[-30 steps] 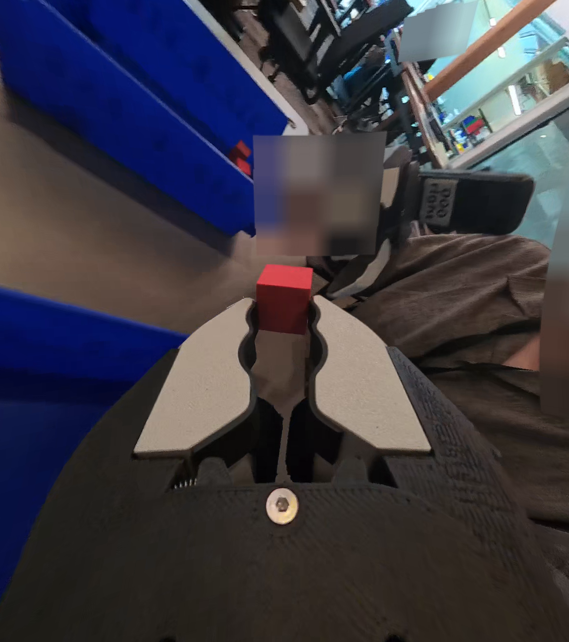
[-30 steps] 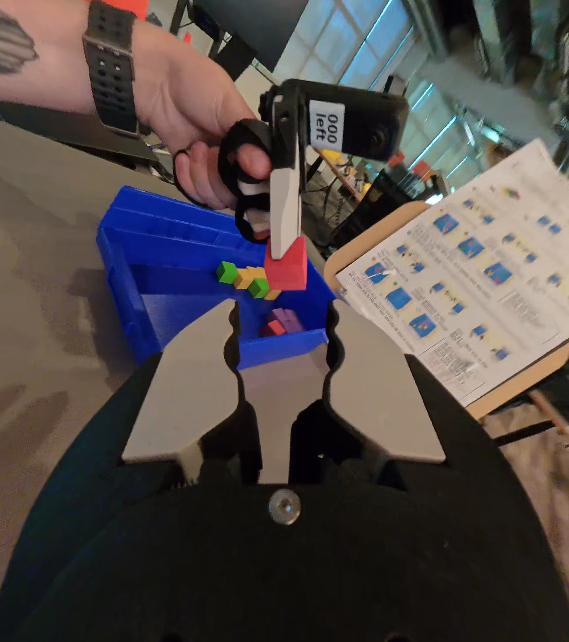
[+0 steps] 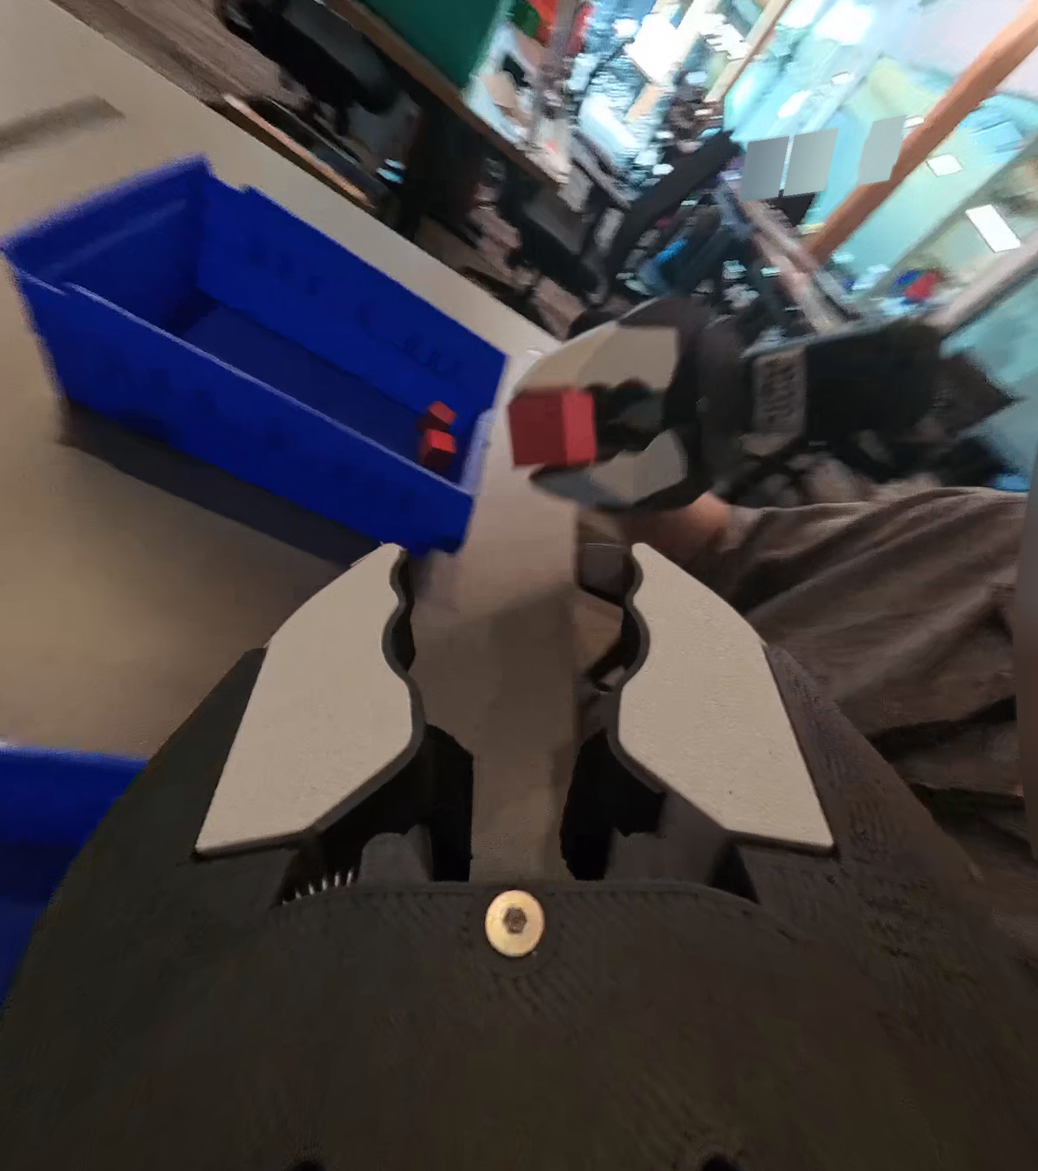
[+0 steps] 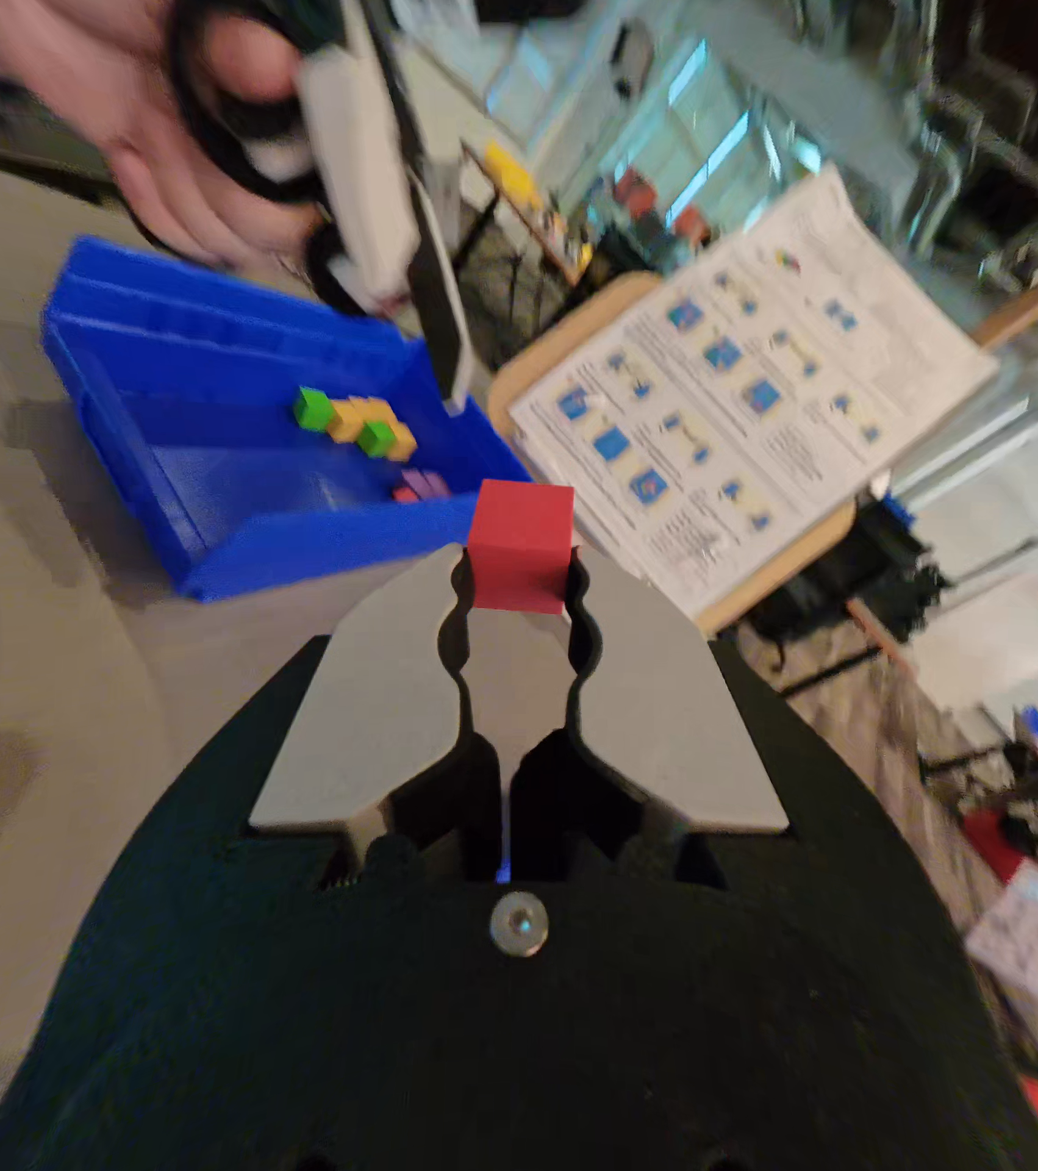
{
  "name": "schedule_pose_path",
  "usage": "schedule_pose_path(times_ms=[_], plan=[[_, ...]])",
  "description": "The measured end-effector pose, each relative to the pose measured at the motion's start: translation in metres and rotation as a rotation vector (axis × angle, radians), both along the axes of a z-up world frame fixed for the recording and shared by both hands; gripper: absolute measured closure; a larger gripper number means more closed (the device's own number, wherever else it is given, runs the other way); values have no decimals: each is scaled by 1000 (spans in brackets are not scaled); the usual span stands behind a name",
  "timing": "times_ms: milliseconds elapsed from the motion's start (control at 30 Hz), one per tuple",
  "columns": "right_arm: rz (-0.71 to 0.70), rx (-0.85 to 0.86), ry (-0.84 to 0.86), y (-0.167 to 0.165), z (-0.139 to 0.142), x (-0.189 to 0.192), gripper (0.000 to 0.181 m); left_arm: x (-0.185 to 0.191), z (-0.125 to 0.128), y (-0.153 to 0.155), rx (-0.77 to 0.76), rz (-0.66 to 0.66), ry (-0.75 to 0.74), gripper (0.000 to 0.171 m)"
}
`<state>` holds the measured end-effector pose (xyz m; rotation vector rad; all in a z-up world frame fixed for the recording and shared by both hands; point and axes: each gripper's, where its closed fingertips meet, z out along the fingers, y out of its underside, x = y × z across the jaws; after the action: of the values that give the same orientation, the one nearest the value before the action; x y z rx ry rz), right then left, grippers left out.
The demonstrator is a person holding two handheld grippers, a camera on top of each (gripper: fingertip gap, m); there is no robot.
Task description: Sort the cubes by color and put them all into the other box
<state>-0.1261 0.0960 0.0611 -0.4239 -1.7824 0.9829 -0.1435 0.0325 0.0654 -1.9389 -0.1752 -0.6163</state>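
Note:
My right gripper [image 4: 516, 557] is shut on a red cube [image 4: 519, 545], held at its fingertips above the table. In the left wrist view the same gripper [image 3: 561, 431] and cube [image 3: 551, 428] show ahead, just right of a blue bin [image 3: 288, 437]. My left gripper [image 3: 519, 557] is open and empty, a short way back from the cube. In the right wrist view the left gripper [image 4: 447, 355] is blurred at the top, held by a hand [image 4: 199, 127] above another blue bin [image 4: 326, 545].
The bin in the left wrist view holds two red cubes [image 3: 437, 434]. The bin in the right wrist view holds green [image 4: 314, 409], yellow [image 4: 345, 421] and purple [image 4: 421, 485] cubes. A printed sheet [image 4: 757, 393] lies on a wooden board [image 4: 776, 576]. A third blue bin [image 3: 9, 824] is at lower left.
The red cube has passed from my left gripper to my right gripper. The left gripper has opened and drawn back; the right has shut on the cube.

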Motion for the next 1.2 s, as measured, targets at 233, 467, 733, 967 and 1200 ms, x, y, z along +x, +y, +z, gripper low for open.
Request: schedule_pose_path(times_ms=[233,467,733,967,1200], plan=[[-387,-17,-625,138,-53,20,153,-17,5,-36,-3,316,385,101],[-584,-6,-1125,197,-136,31,153,-21,4,-68,-48,510,532,101],[-778,65,-1337,226,-193,37,153,-28,13,-97,-62,604,573,103],[-860,152,-1396,241,-210,47,153,-31,13,-101,-64,605,581,104],[-946,257,-1453,249,-217,56,143,-30,12,-101,-61,591,580,106]])
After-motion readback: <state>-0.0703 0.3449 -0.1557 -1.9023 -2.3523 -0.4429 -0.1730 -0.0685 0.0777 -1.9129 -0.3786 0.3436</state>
